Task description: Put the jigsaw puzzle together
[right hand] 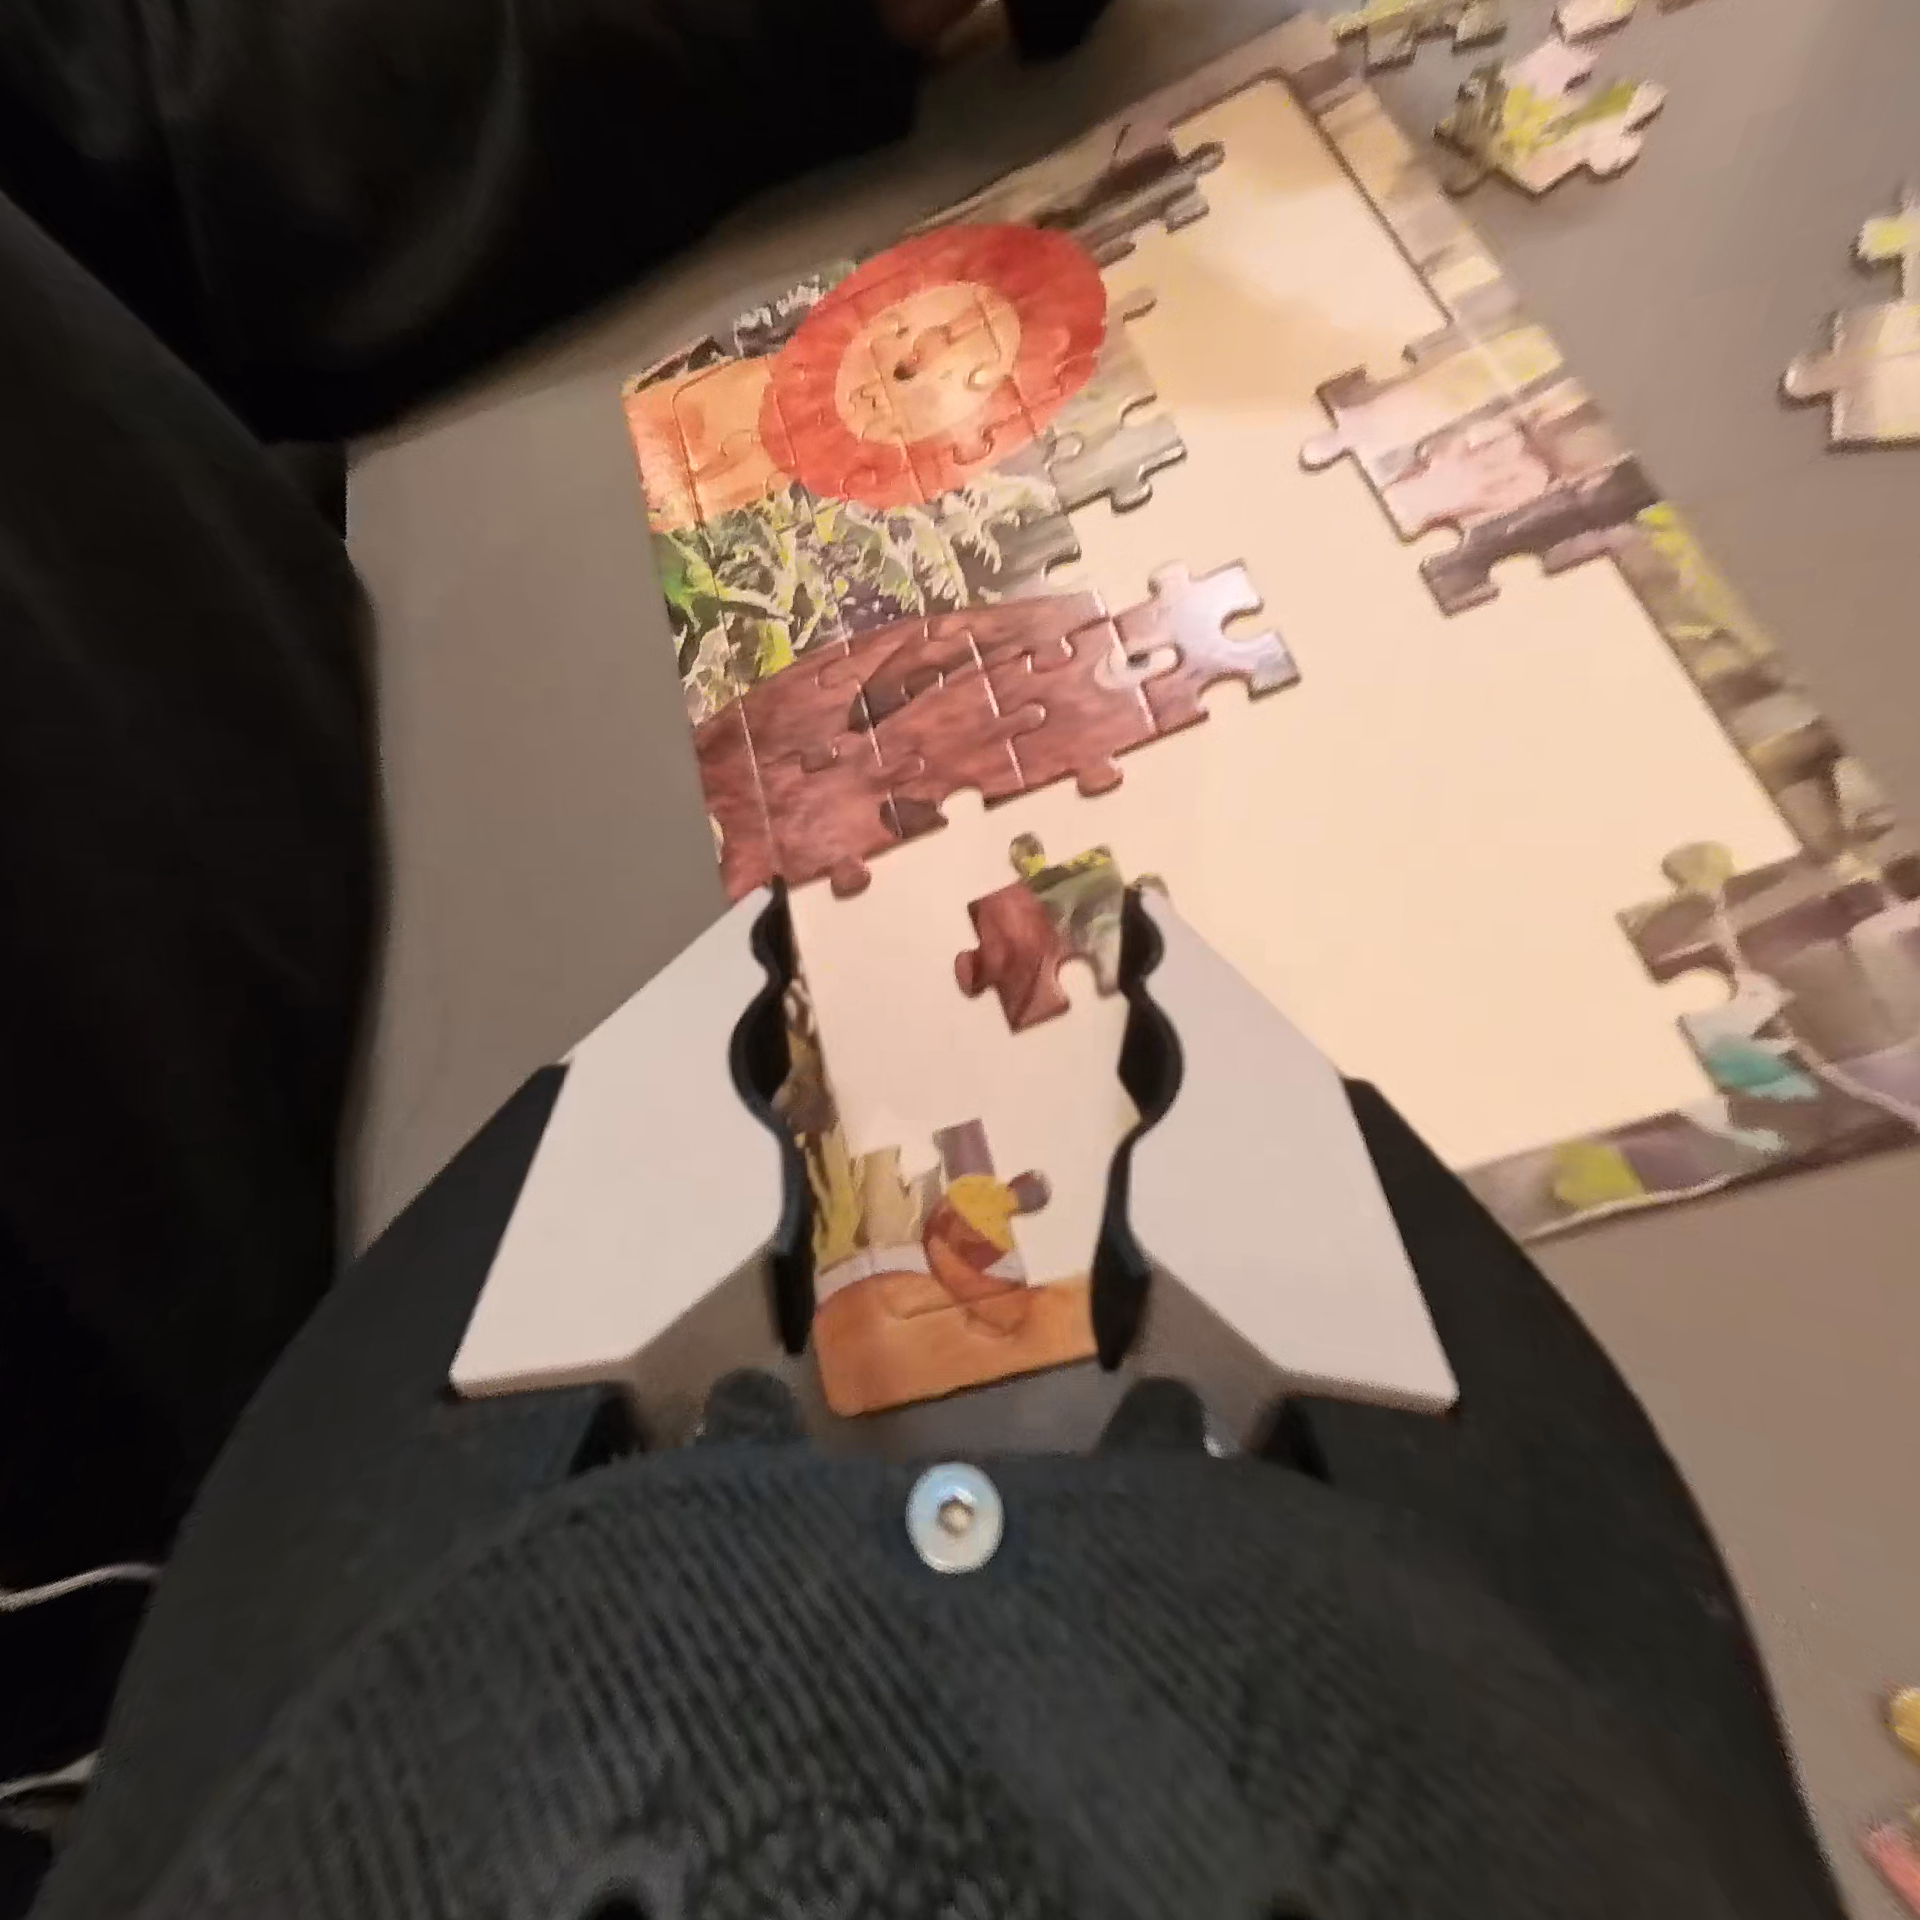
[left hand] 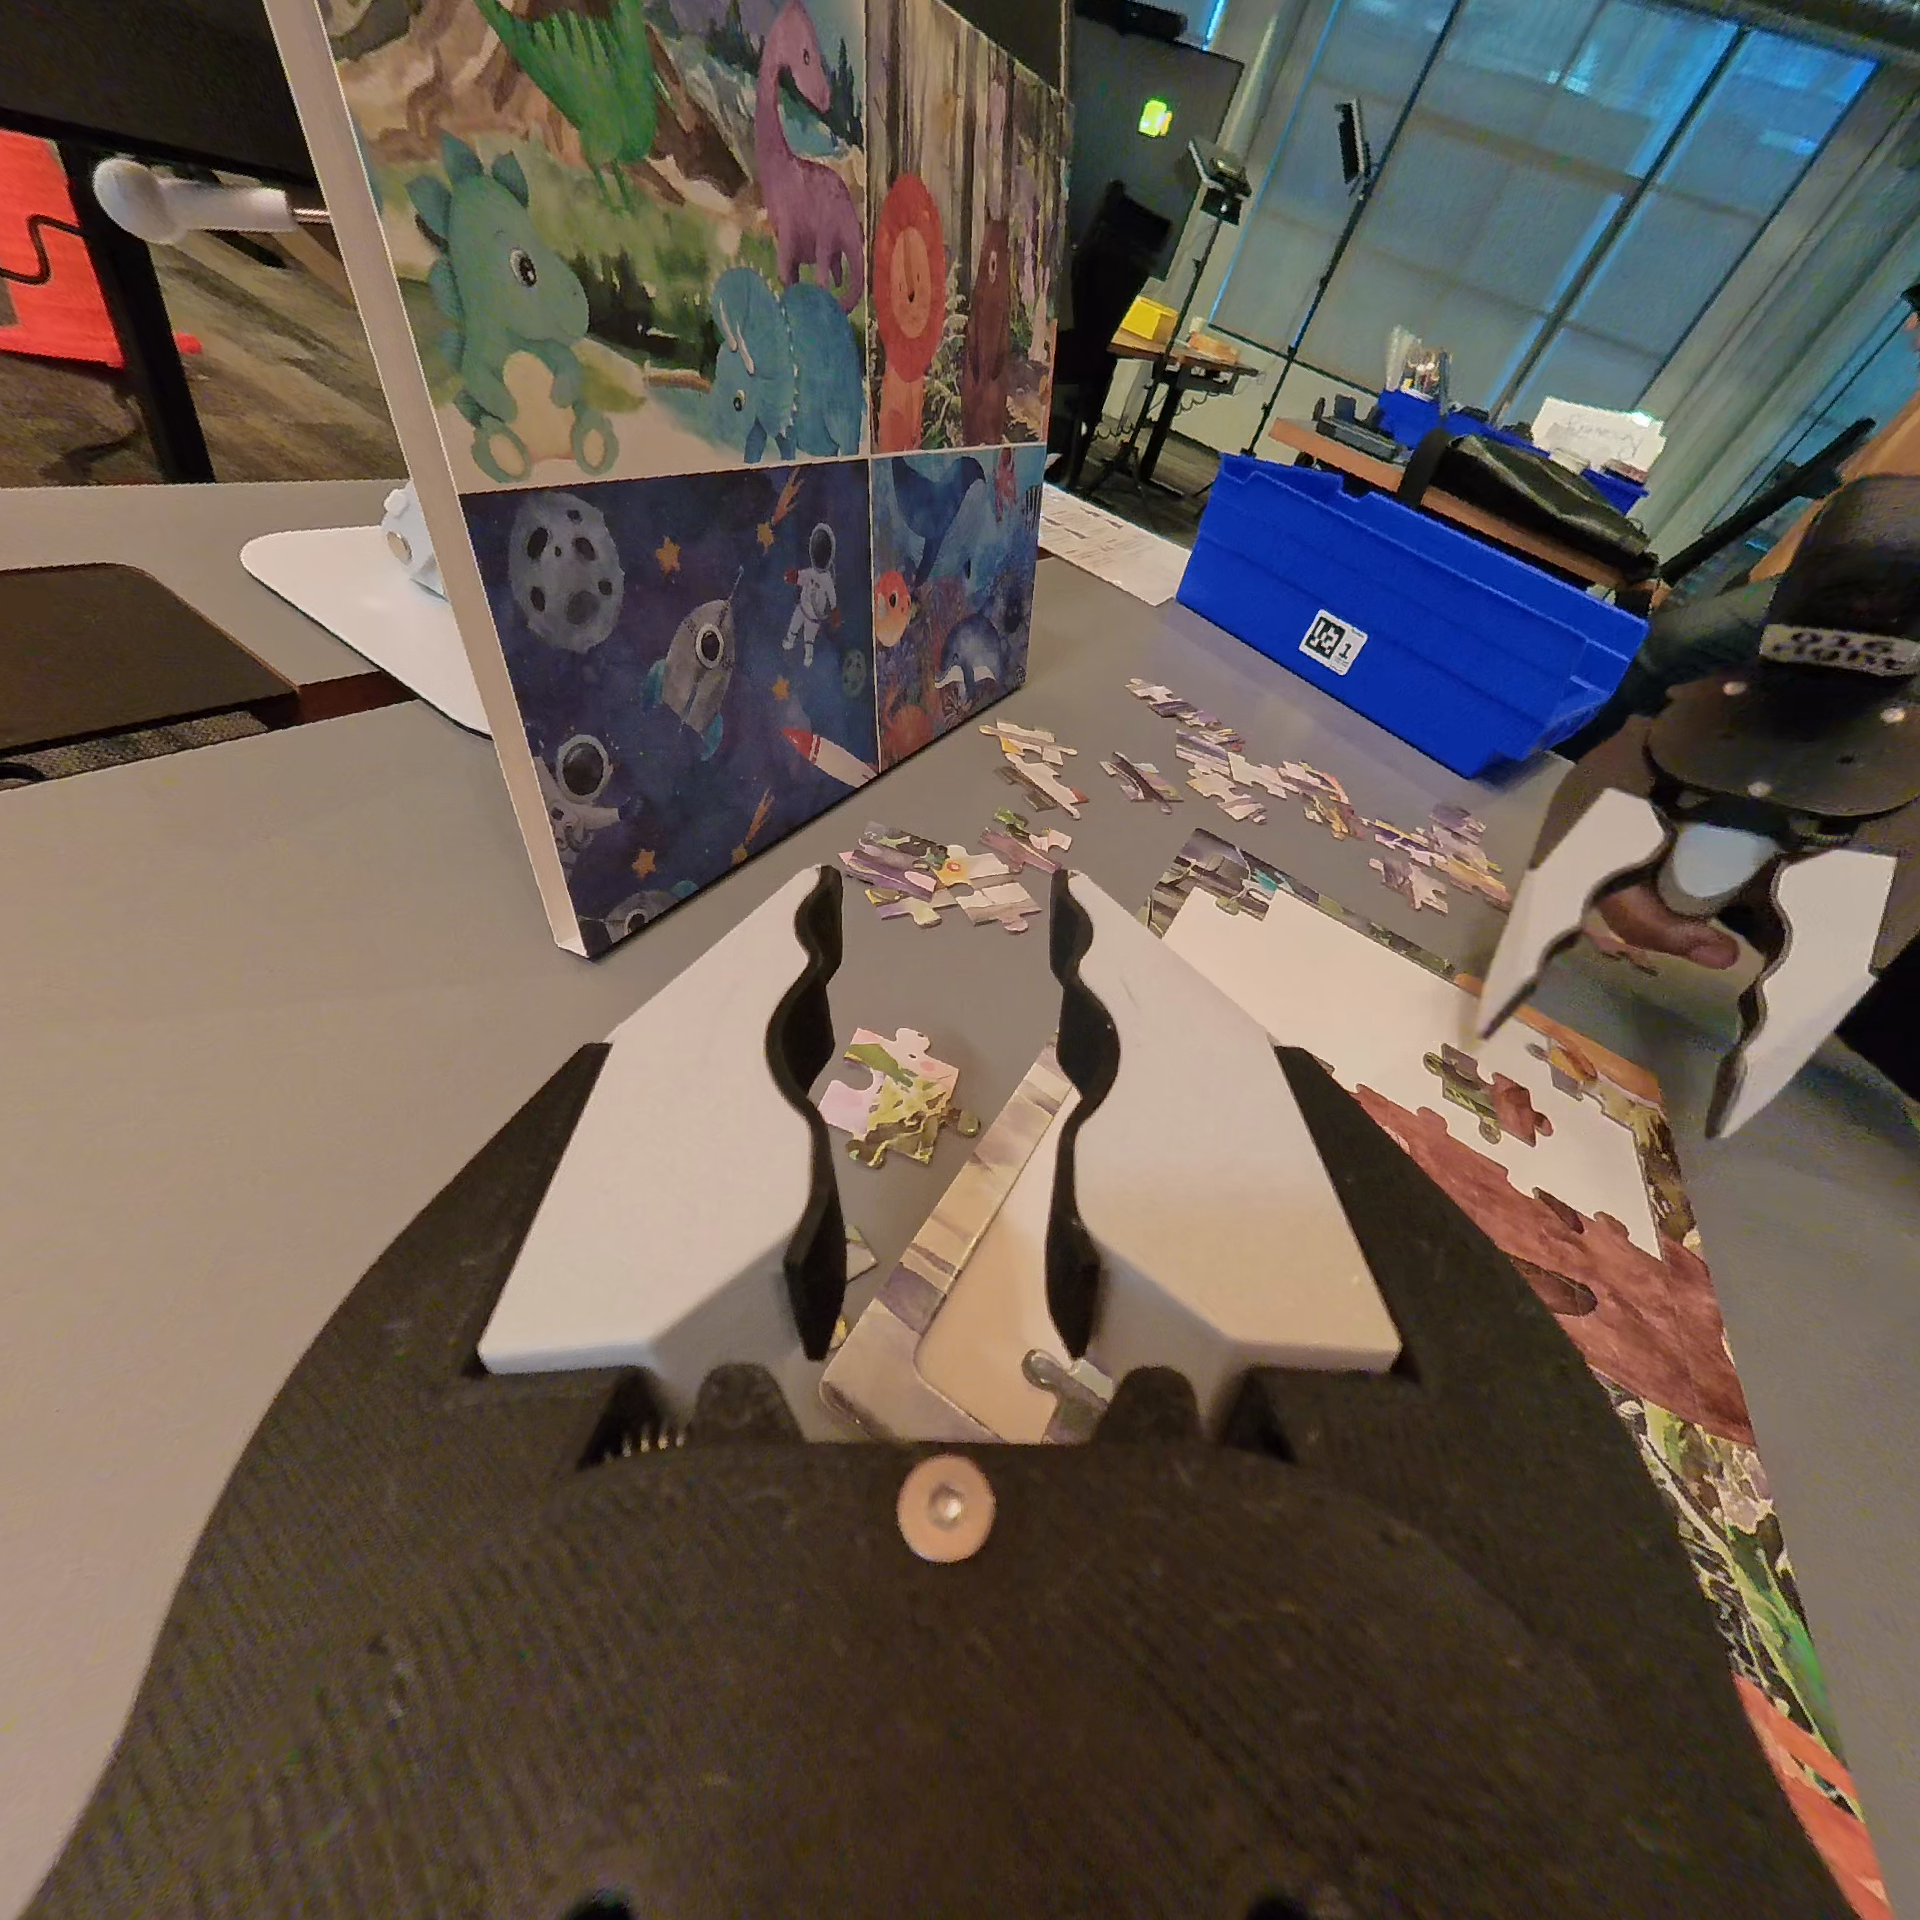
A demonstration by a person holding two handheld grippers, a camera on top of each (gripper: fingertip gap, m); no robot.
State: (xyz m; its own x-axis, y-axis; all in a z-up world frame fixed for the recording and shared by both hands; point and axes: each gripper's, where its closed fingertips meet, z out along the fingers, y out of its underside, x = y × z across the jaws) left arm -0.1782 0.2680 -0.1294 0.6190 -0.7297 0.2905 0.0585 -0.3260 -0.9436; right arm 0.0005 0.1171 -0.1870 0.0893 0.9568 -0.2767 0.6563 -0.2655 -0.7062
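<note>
The puzzle board lies flat on the grey table, partly filled: a red-maned lion, green leaves and a brown patch along its left side, grey pieces along the far edge. My right gripper is open just above the board. A loose brown-and-green piece lies between its fingertips, close to the right finger. It also shows in the left wrist view, below the right gripper. My left gripper is open and empty over the table, with a small joined cluster of pieces lying between its fingers.
The picture box stands upright on the table, left of centre. Several loose pieces are scattered behind the board. A blue bin sits at the back right. A person's dark clothing borders the table's left side. There is about 25 cm between the tips of the two grippers.
</note>
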